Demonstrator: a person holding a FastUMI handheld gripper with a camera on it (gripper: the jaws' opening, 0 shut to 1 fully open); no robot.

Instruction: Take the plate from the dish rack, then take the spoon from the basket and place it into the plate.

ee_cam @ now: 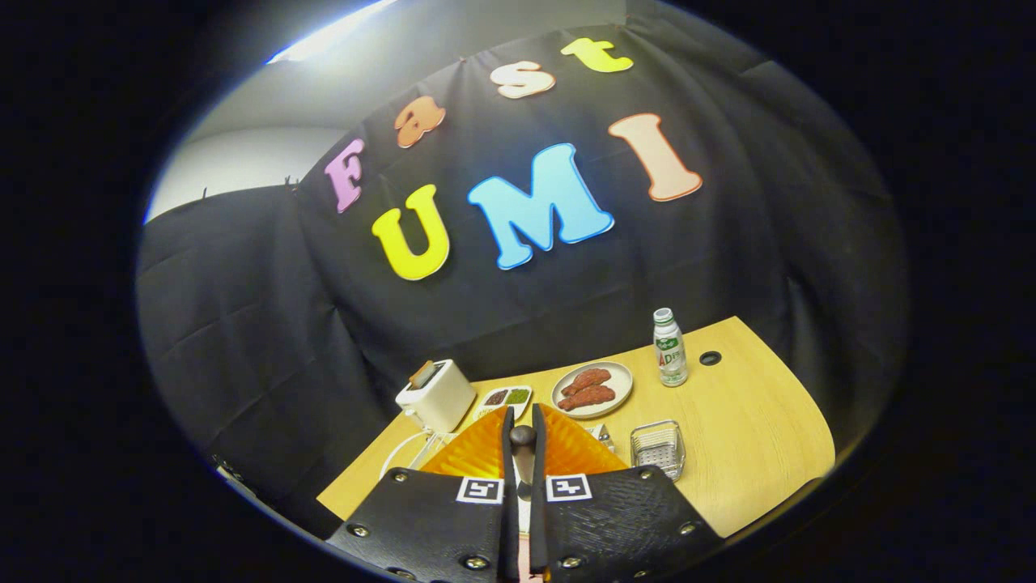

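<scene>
My gripper (523,421) is shut on the spoon (523,438), a dark utensil whose rounded end sticks up between the two fingers. Directly under and ahead of the fingers lies the orange ribbed plate (473,456) on the wooden table; the fingers cover its middle. The spoon hangs over the plate, and I cannot tell whether it touches it. The small clear wire basket (657,448) stands to the right of the plate, with nothing visible inside.
Beyond the plate stand a white toaster (435,394), a small white dish of sauces (506,398), a round plate with reddish meat pieces (592,389) and a small bottle (669,348). White wire parts (413,450) show left of the orange plate. The table (753,429) ends at the right.
</scene>
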